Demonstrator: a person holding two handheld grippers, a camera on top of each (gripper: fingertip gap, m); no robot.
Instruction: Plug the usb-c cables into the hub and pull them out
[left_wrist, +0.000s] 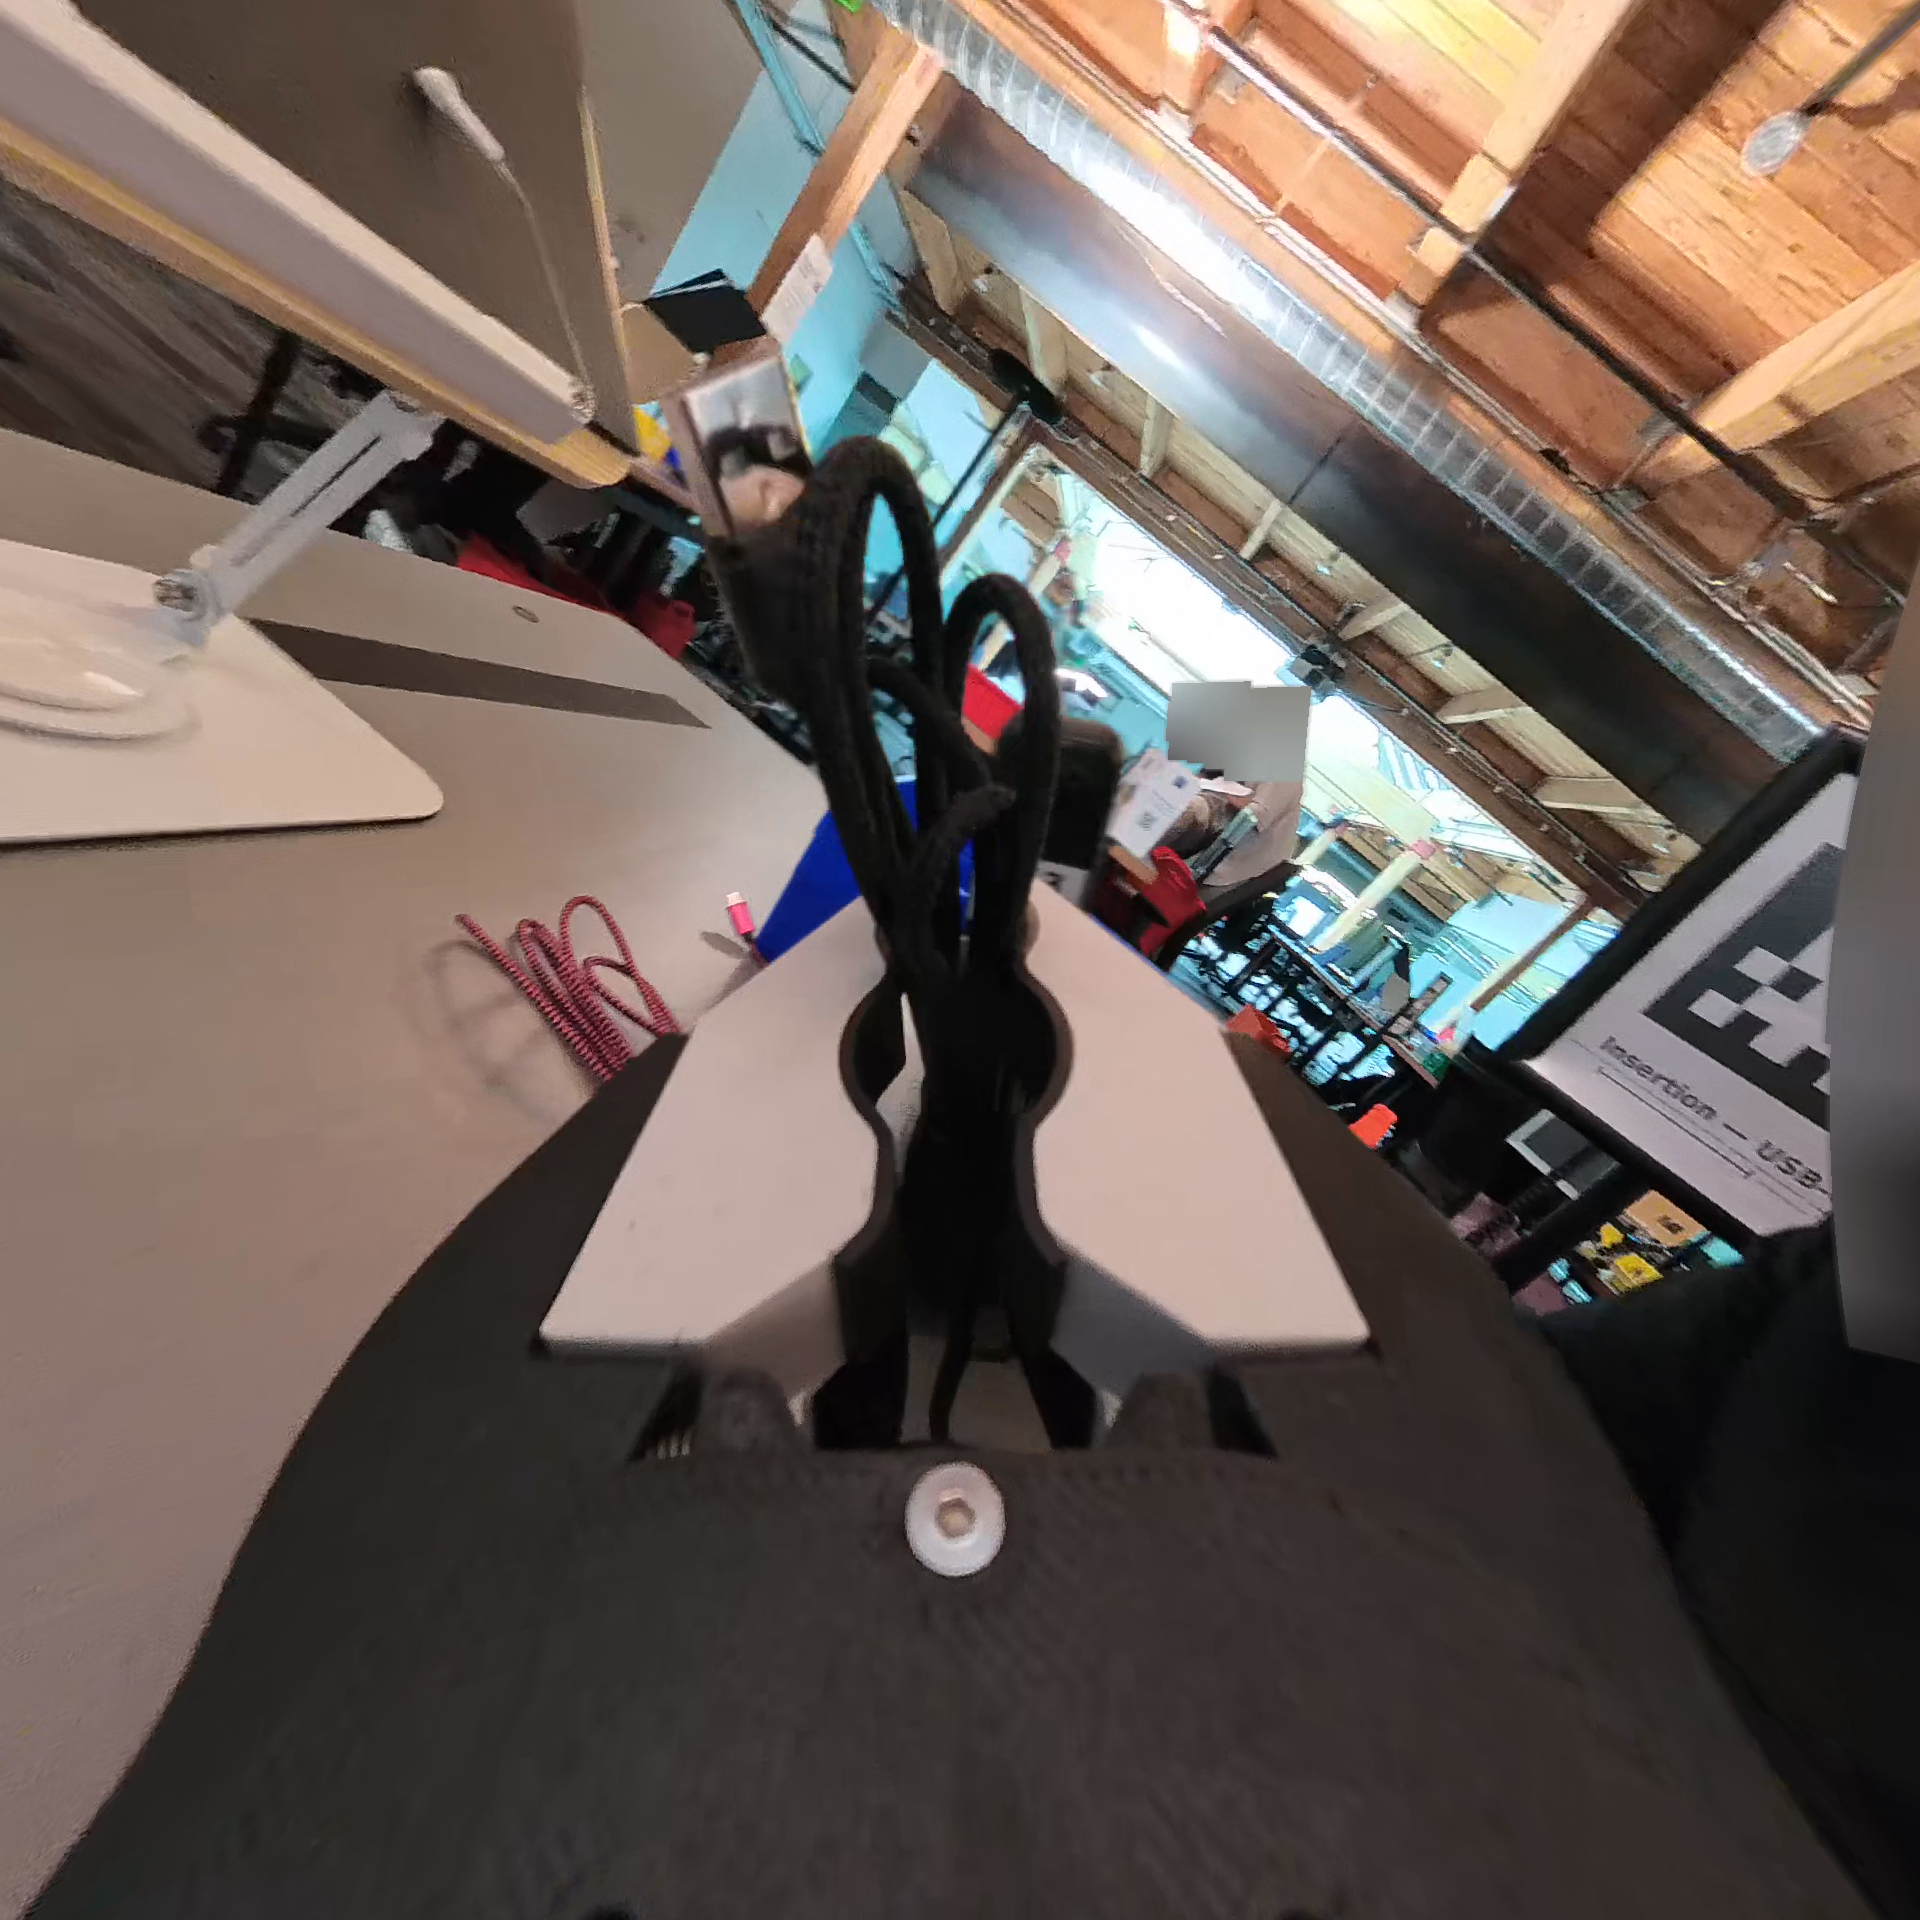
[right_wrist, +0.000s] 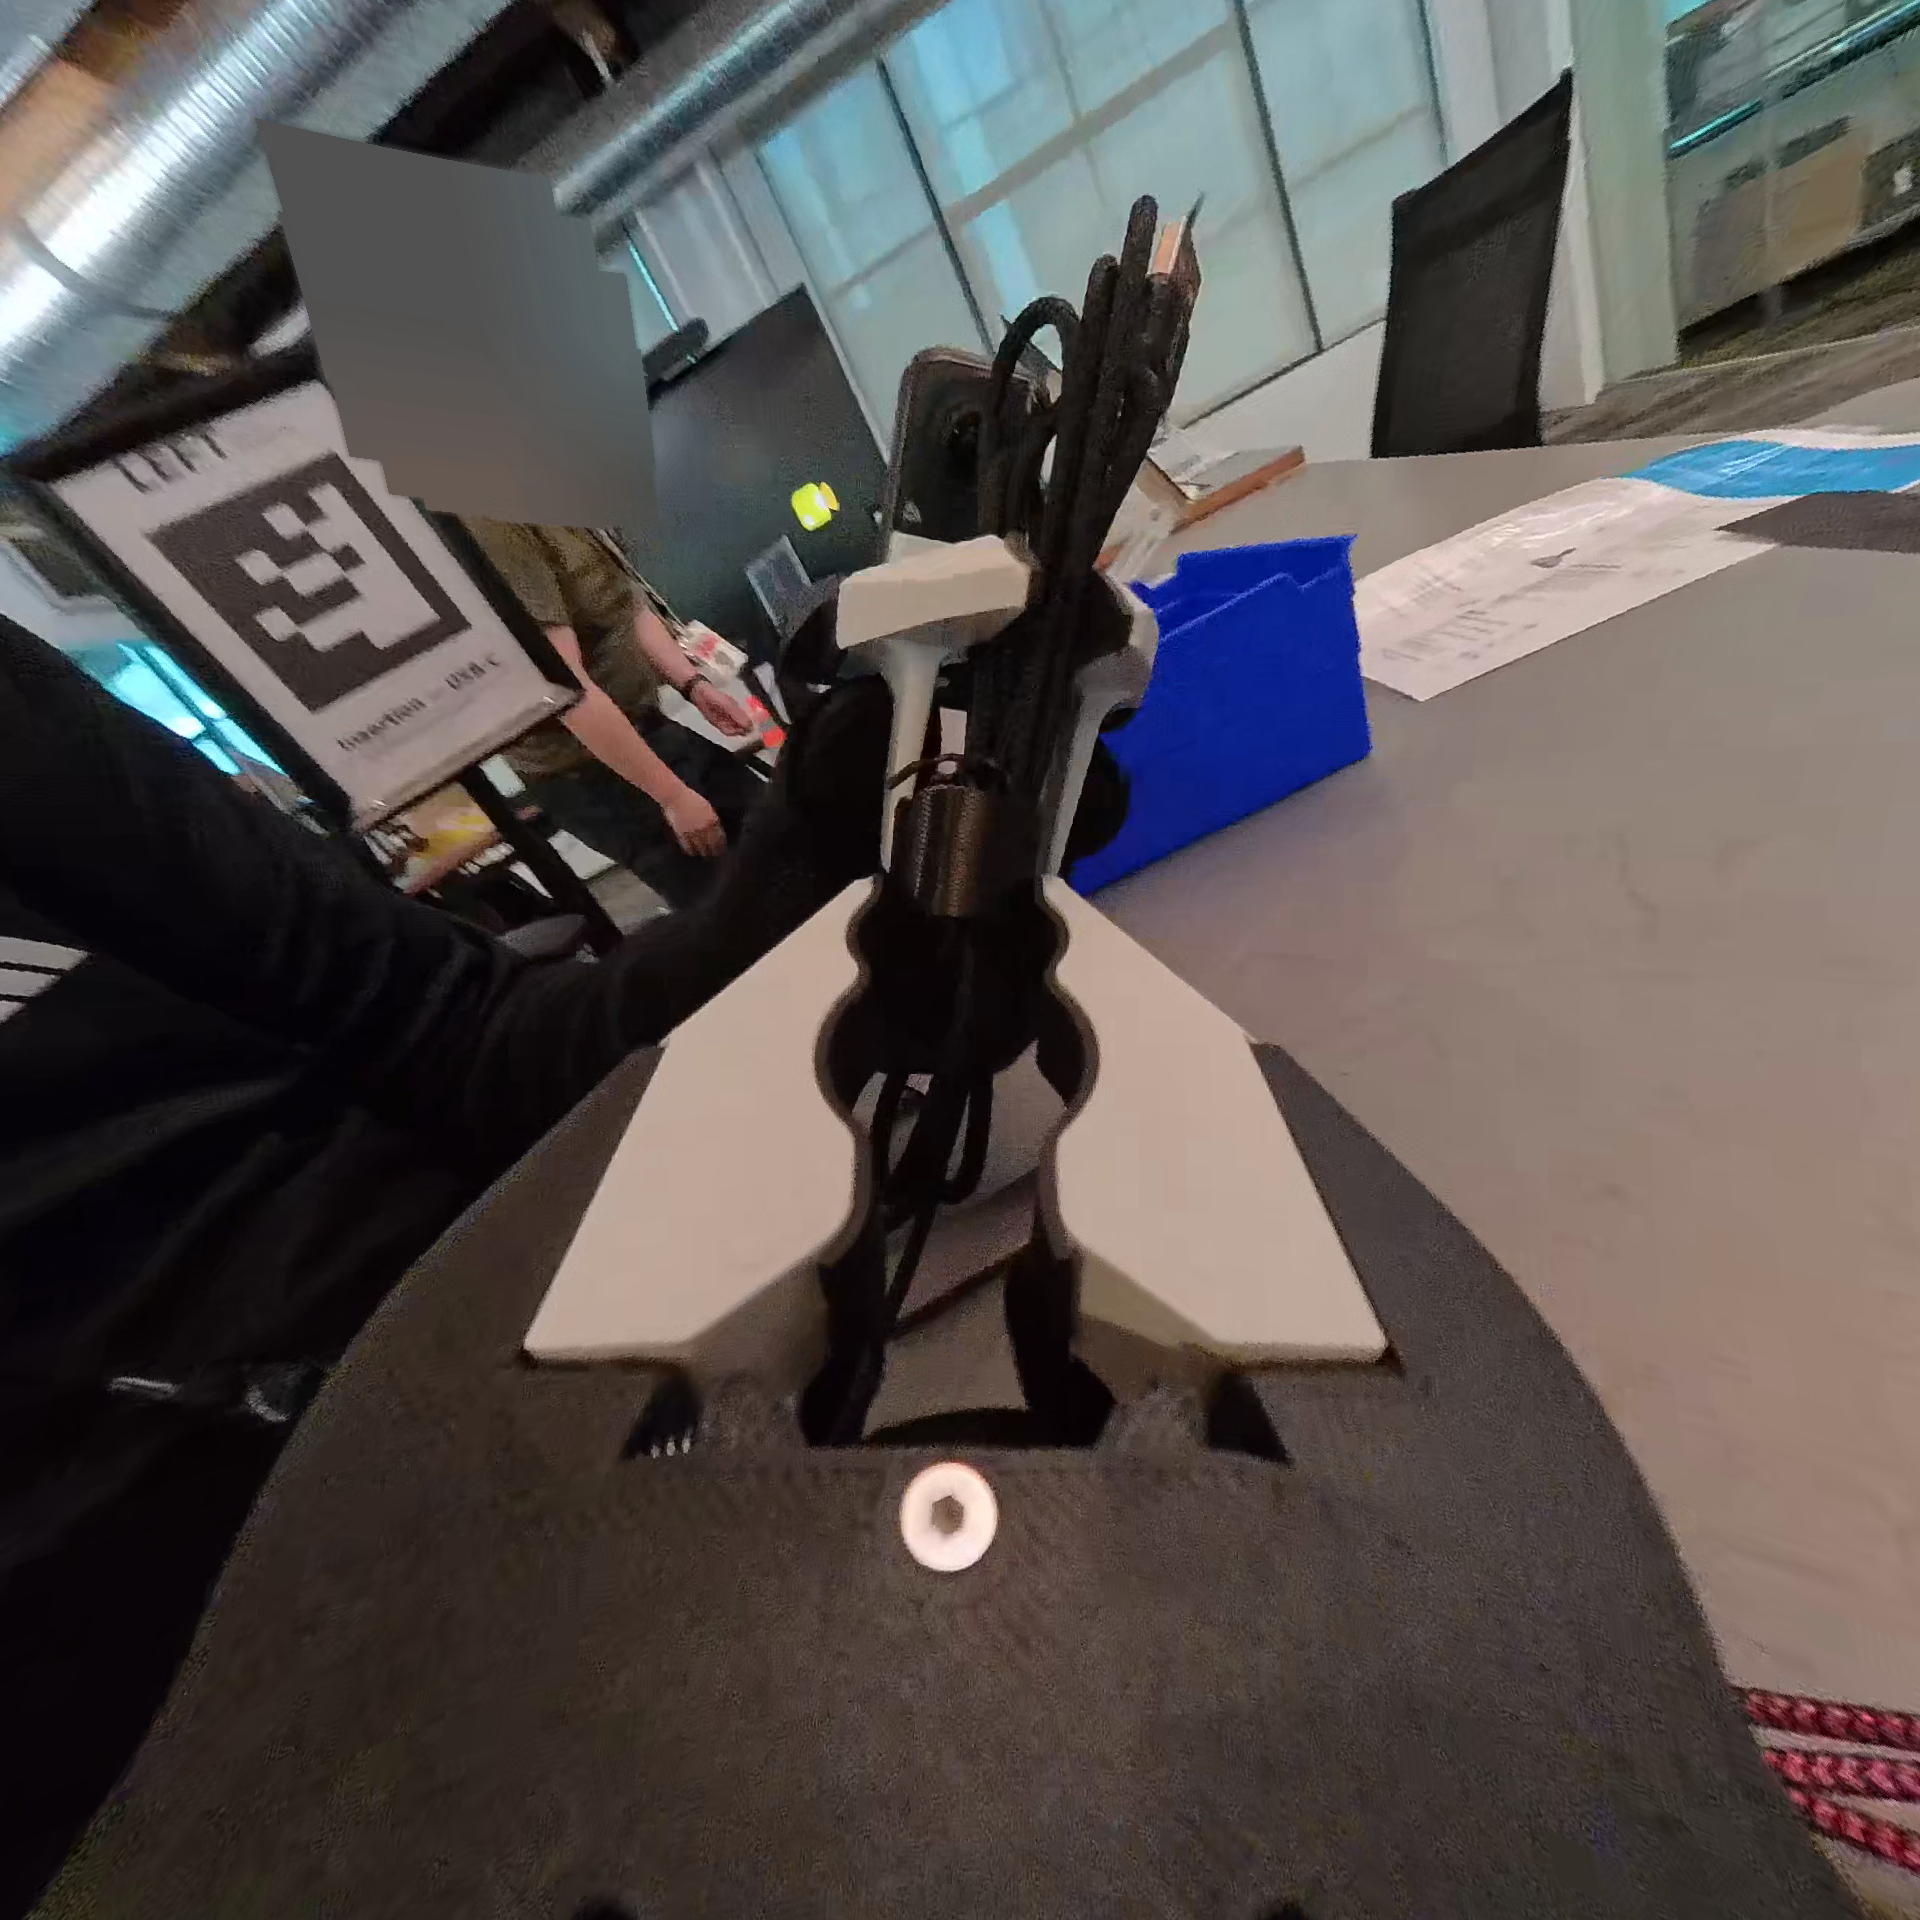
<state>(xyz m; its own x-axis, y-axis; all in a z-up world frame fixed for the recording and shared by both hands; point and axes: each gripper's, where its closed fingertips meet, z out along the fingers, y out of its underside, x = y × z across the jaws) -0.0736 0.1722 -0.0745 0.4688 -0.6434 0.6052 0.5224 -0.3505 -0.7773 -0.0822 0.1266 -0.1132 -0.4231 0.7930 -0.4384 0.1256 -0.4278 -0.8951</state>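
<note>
A grey table (right_wrist: 1455, 935) stands in a workshop with a wooden ceiling and glass walls. The left gripper (left_wrist: 961, 997) has its fingers closed narrow on a bundle of black braided cable (left_wrist: 935, 727), which rises in loops beyond the fingertips and ends in a metal plug (left_wrist: 743, 436) at the top. The right gripper (right_wrist: 956, 935) also closes narrow on this cable bundle (right_wrist: 1081, 499), lower down, where a small dark cylinder (right_wrist: 948, 842) sits between its fingertips. In the right wrist view the left gripper (right_wrist: 987, 613) shows just beyond, facing it.

I see no hub in either view, so I cannot say where it is. I think the folded loops can slip or tangle if one gripper lets go, because the cable is held as a bundle and not at the plug.

Left of the left fingers, a red braided cable (left_wrist: 566, 982) with a pink plug (left_wrist: 740, 914) lies on the table. A blue bin (right_wrist: 1247, 686) stands right of the right fingers.
</note>
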